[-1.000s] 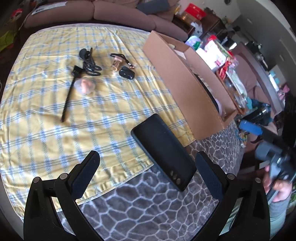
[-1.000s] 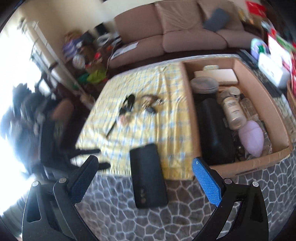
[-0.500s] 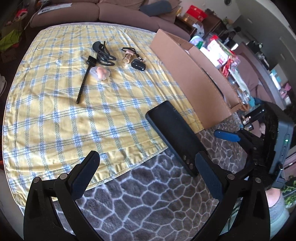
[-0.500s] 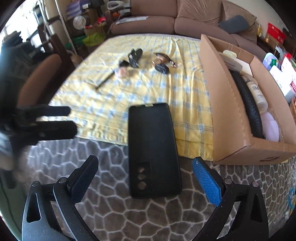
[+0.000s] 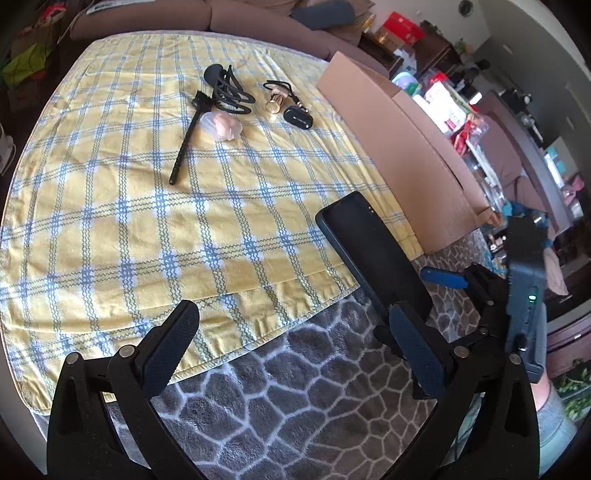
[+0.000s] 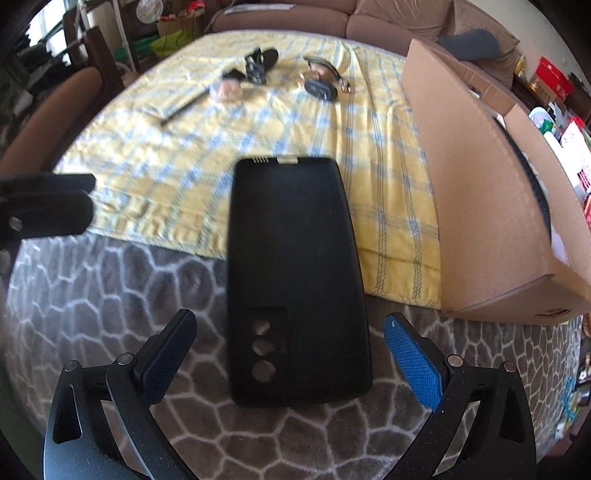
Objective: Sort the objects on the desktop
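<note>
- Left wrist view: my left gripper [image 5: 291, 334] has drifted left, jaws wide and empty; the phone case [image 5: 373, 251] straddles the yellow cloth's [image 5: 110, 221] near edge beside the box [image 5: 406, 155].
- Right wrist view: I've brought the right gripper [image 6: 290, 345] down, open jaws now flanking the phone case [image 6: 295, 273], so the grab looks imminent.

Yellow checked cloth [image 5: 110, 229] with blue lines spread over grey fur-like cover [image 5: 295, 398] patterned in pale cell outlines, cover showing along near edge. Brown sofa [image 5: 221, 16] across far side, dark grey cushion [image 5: 321, 13] on it. Red box [image 5: 402, 26] on cluttered shelves far right, more packets and bottles crowding right side, too small to tell. Brown chair [image 6: 48, 122] at far left in right wrist view, green bag [image 6: 173, 38] on floor beyond it, bright window far left
</note>
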`<action>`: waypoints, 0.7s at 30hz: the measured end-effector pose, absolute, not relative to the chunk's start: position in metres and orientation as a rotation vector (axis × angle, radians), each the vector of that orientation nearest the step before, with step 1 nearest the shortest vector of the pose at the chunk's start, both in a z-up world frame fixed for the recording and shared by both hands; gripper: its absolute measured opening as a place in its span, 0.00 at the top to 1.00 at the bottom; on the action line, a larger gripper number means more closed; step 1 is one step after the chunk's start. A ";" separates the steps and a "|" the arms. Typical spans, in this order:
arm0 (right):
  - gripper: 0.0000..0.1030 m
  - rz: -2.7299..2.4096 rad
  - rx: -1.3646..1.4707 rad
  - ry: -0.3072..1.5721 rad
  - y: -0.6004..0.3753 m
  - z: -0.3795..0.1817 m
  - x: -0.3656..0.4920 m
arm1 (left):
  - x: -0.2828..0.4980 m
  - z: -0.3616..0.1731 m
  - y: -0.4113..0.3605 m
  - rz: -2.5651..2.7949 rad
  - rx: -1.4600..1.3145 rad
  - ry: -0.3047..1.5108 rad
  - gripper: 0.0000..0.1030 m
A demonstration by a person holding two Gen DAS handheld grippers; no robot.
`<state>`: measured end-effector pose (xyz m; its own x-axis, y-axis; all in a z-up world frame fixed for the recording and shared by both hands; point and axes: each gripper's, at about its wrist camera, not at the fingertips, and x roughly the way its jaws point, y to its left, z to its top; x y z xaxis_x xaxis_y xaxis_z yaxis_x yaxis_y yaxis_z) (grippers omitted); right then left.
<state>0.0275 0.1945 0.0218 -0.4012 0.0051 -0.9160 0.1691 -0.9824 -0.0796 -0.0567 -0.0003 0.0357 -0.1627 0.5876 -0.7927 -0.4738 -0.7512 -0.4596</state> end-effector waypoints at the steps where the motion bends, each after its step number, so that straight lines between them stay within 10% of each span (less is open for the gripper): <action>1: 0.00 -2.532 1.685 0.247 0.197 0.017 0.026 | -0.057 0.035 0.000 1.965 -1.413 -0.141 0.00; 6: 0.00 -2.506 1.719 0.102 0.214 0.011 0.024 | -0.057 0.034 -0.001 1.948 -1.414 -0.162 0.00; 11: 0.22 -2.499 1.651 0.097 0.212 0.022 0.027 | -0.058 0.036 -0.004 1.928 -1.407 -0.224 0.00; 21: 0.22 -2.212 1.449 -0.612 0.223 0.031 0.017 | -0.064 0.033 -0.017 1.836 -1.418 -0.435 0.00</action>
